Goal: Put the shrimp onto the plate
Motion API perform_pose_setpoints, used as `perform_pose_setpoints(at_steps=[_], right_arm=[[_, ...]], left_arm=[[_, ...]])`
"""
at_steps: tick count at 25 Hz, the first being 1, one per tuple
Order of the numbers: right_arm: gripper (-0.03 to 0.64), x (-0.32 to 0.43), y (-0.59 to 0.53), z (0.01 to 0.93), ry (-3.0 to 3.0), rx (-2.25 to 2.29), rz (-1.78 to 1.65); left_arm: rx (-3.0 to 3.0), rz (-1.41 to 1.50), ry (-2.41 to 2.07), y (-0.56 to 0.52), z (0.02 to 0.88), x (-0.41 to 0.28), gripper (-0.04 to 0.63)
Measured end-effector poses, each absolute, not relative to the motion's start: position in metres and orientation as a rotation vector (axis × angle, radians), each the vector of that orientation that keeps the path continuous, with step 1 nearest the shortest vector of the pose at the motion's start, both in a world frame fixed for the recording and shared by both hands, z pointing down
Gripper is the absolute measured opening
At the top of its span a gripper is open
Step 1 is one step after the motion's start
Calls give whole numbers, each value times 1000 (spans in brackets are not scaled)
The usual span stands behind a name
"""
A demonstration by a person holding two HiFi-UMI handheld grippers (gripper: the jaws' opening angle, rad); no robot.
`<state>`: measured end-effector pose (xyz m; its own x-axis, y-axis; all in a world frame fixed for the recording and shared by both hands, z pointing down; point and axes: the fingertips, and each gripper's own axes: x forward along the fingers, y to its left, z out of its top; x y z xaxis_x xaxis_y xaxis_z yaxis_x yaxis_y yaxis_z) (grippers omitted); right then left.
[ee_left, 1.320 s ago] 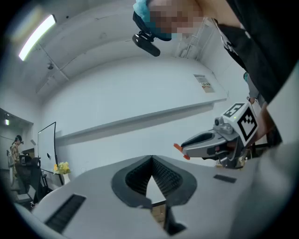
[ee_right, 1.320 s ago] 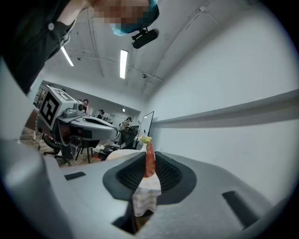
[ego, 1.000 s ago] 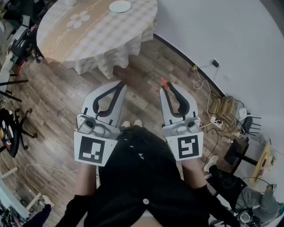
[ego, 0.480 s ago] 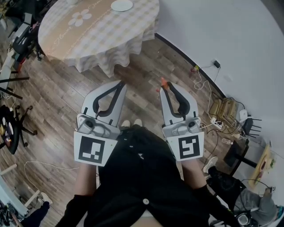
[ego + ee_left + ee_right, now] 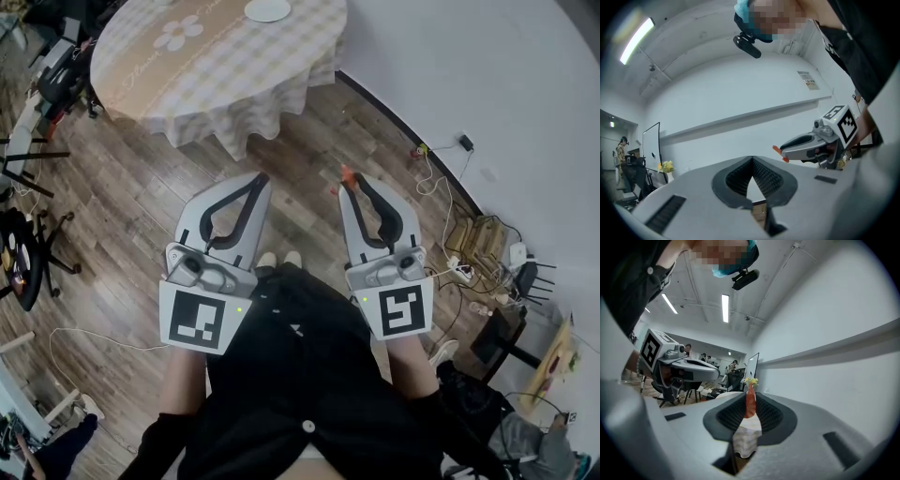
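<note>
An orange shrimp [image 5: 343, 174] sticks out from the tips of my right gripper [image 5: 348, 180], which is shut on it. In the right gripper view the shrimp [image 5: 750, 401] stands upright between the ribbed pads. My left gripper [image 5: 260, 177] is held beside it over the wooden floor, shut with nothing in it; its pads meet at a point [image 5: 752, 159]. The white plate [image 5: 268, 9] lies on a round table with a checked cloth [image 5: 216, 66], far ahead of both grippers. From the left gripper view the right gripper [image 5: 780, 152] shows with the shrimp [image 5: 777, 149] at its tip.
A white wall runs along the right, with cables and a socket [image 5: 441, 150] at its foot. Boxes and clutter [image 5: 483, 234] sit further right. A black chair [image 5: 23, 262] and stands are at the left. The person's dark clothing fills the bottom of the head view.
The head view has shifted a little, so the table and plate sit slightly further right in the picture. Both grippers keep their pose, the shrimp still held.
</note>
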<state>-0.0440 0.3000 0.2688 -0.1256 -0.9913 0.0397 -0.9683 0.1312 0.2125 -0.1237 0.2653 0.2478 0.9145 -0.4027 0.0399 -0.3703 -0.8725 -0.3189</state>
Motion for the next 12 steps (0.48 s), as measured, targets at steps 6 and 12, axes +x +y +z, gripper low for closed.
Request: perform_pose_setpoints(at_steps=[6,12], right_arm=[[49,-39,305,270,-2257,1933,-195],[49,-35,314,270,-2294,1893,-218]], left_arm=[[-2755,-158,607,270,247,-119,2],[-2752,-151,662,276,246,-116,2]])
